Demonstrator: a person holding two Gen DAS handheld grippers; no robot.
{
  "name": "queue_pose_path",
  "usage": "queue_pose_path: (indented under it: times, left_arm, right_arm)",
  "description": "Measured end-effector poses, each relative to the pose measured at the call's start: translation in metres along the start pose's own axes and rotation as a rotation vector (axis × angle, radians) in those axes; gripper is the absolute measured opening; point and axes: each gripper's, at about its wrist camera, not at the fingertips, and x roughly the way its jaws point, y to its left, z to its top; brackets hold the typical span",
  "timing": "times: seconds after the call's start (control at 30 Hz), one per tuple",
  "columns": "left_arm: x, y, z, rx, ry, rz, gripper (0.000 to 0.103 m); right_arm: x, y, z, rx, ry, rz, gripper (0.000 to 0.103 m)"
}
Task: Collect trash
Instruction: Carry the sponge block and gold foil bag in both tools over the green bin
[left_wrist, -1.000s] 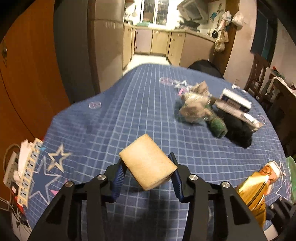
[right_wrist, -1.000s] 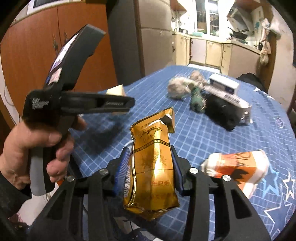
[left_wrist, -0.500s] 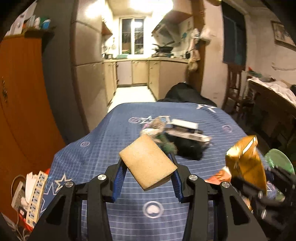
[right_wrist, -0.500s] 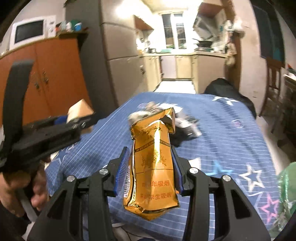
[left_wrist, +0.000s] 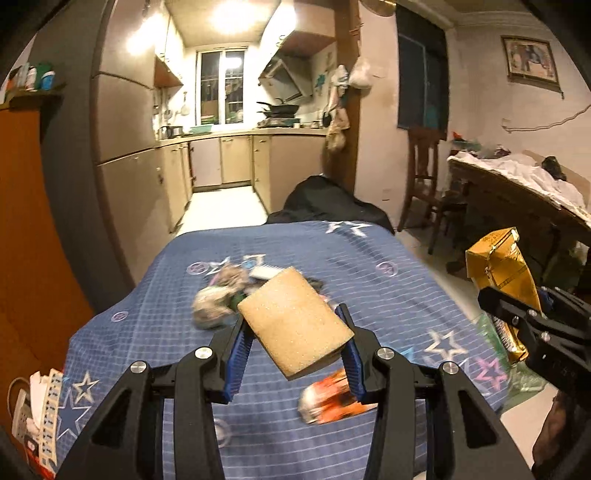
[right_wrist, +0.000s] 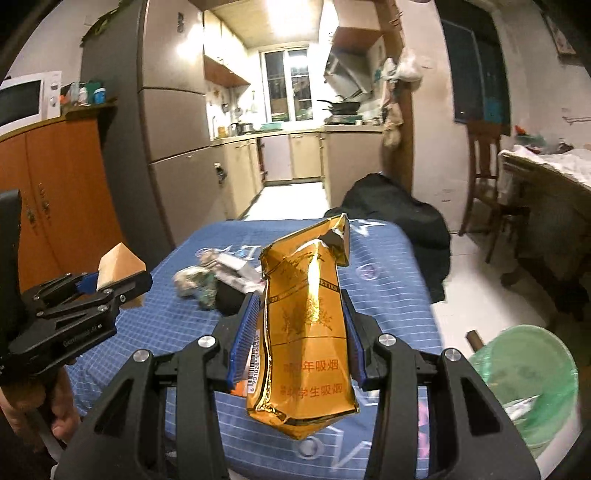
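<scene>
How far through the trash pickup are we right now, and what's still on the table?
Done: something pale already lies in the green-lined bin, though what it is cannot be told. In hand: the left gripper clamps a tan sponge; the right gripper clamps a gold cigarette pack; both are lifted, not yet dropped. Left: an orange wrapper and a blurred pile of clutter remain on the blue tablecloth.

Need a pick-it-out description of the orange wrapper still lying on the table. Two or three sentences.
Start at the table under the blue star-print cloth. The loose trash sits in a pile mid-table, but the orange wrapper lies apart at the near edge, showing just behind the left tongs. It is crumpled orange-and-white, unlike the grey wads in the pile, the tan sponge and the gold packet held in the tongs.
</scene>
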Motion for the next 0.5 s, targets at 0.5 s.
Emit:
queue_pose_path:
  times: [0.5]
  left_arm:
    - [0.029,-0.160,0.043,0.100,0.017,-0.205,0.045]
  right_arm:
    - [-0.035,-0.098,0.001,0.081,-0.006,-0.182,0.042]
